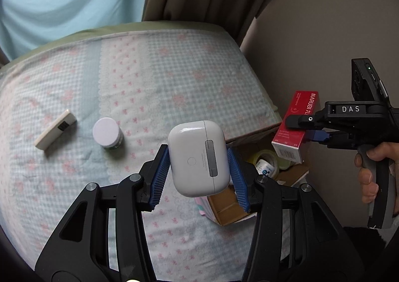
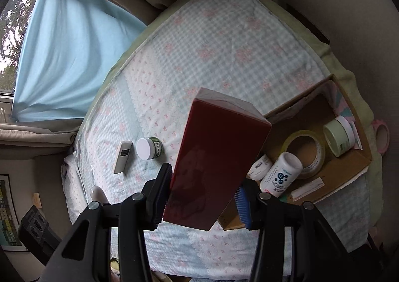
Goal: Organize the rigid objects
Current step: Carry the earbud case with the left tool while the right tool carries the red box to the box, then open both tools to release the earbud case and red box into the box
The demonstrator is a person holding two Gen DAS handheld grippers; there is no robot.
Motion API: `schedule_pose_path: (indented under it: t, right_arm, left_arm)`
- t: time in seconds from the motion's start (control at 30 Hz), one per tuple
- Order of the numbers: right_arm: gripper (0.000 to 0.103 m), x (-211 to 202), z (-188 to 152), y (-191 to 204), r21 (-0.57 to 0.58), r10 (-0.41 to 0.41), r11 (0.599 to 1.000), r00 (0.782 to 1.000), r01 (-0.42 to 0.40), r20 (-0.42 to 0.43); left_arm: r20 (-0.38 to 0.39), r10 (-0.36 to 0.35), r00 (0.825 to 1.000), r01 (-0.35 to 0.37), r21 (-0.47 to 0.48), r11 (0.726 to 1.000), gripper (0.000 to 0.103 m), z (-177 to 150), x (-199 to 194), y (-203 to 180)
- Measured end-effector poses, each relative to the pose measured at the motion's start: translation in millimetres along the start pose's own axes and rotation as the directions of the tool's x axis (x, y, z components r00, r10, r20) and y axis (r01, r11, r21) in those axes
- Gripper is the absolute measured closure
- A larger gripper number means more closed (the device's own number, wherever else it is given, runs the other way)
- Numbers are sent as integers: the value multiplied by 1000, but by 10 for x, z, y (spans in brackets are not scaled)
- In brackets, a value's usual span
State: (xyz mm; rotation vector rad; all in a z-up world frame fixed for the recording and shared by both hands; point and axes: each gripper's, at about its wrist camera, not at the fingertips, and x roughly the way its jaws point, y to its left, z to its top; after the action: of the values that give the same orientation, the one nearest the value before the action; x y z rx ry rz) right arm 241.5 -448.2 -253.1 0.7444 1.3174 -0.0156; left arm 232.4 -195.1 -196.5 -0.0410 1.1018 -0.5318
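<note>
A bed (image 1: 154, 77) with a checked, flowered cover is seen before blue and brown curtains. A white earbud case (image 1: 198, 157) is gripped between the blue fingers of the left gripper (image 1: 198, 170), above the bed. A red box (image 2: 214, 160) is clamped by the right gripper (image 2: 204, 197). A cardboard box (image 2: 359, 157) at the bed's edge holds a tape roll (image 2: 305, 150) and jars. A remote (image 1: 54, 132) and a white-lidded jar (image 1: 107, 133) lie on the cover.
</note>
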Motion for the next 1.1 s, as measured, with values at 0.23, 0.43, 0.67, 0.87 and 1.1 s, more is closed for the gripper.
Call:
schedule_pose_path:
  t: [0.23, 0.43, 0.67, 0.87, 1.1]
  right_arm:
    - [59, -74, 58, -601, 93, -10, 996, 1000, 10, -1]
    - [59, 24, 175, -1133, 228, -5, 974, 1000, 10, -20]
    - [59, 231, 341, -1500, 253, -62, 964, 995, 81, -83]
    - [59, 504, 438, -1434, -41, -252, 968, 952, 249, -171]
    - [59, 826, 327, -1304, -417, -432, 854, 871, 312, -233]
  left_arm:
    - [-63, -17, 998, 20, 47, 999, 59, -36, 396, -503]
    - [-147, -10, 989, 24, 92, 996, 59, -111, 900, -831]
    - [-233, 39, 972, 0, 165, 986, 59, -311, 1398, -1046]
    - [-292, 85, 953, -30, 189, 981, 59, -487, 1738, -1004]
    - [-336, 143, 931, -69, 224, 972, 59, -679, 2051, -975]
